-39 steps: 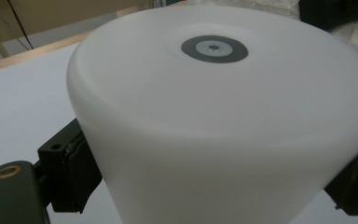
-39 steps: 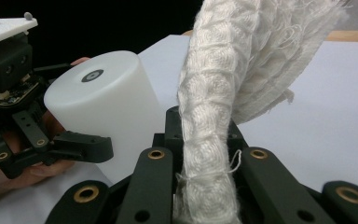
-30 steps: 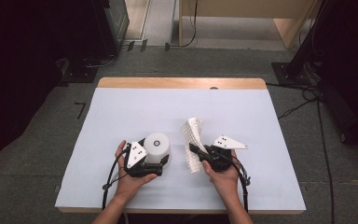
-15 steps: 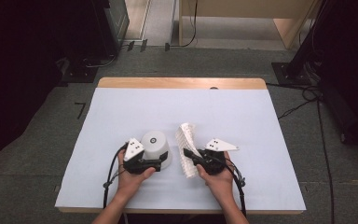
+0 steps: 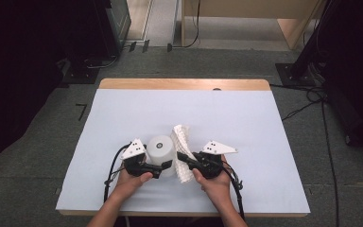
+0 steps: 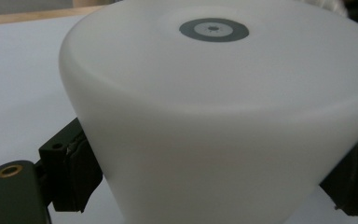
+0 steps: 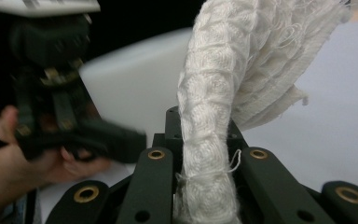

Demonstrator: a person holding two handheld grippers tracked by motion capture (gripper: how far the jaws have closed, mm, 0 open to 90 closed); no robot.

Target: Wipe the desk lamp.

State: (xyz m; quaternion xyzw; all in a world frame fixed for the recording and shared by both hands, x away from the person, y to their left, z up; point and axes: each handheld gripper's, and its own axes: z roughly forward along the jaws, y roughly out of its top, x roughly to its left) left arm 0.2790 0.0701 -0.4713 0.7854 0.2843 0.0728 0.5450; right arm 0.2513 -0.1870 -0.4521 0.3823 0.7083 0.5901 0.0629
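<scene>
L tool (image 5: pixel 166 164) jaws just closed, now pinching white cup (image 5: pixel 161 150) upside down nr counter (image 5: pixel 123 109) front edge; R tool (image 5: pixel 181 156) clamped on white cloth (image 5: pixel 181 142), touching cup.

Even overhead light falls on the pale table (image 5: pixel 123 123), leaving soft shadows; the room to the far left and right stays dark. Up close, the white cup (image 6: pixel 214 116) looks hazy, and the left gripper (image 7: pixel 65 116) is motion-blurred.

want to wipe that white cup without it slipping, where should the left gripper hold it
Low on its side wall, coming in level from the person's side. The cup stands mouth down and narrows toward the table, so the left gripper has its pads on opposite sides near the bottom, leaving the top and upper wall free for the cloth.
</scene>
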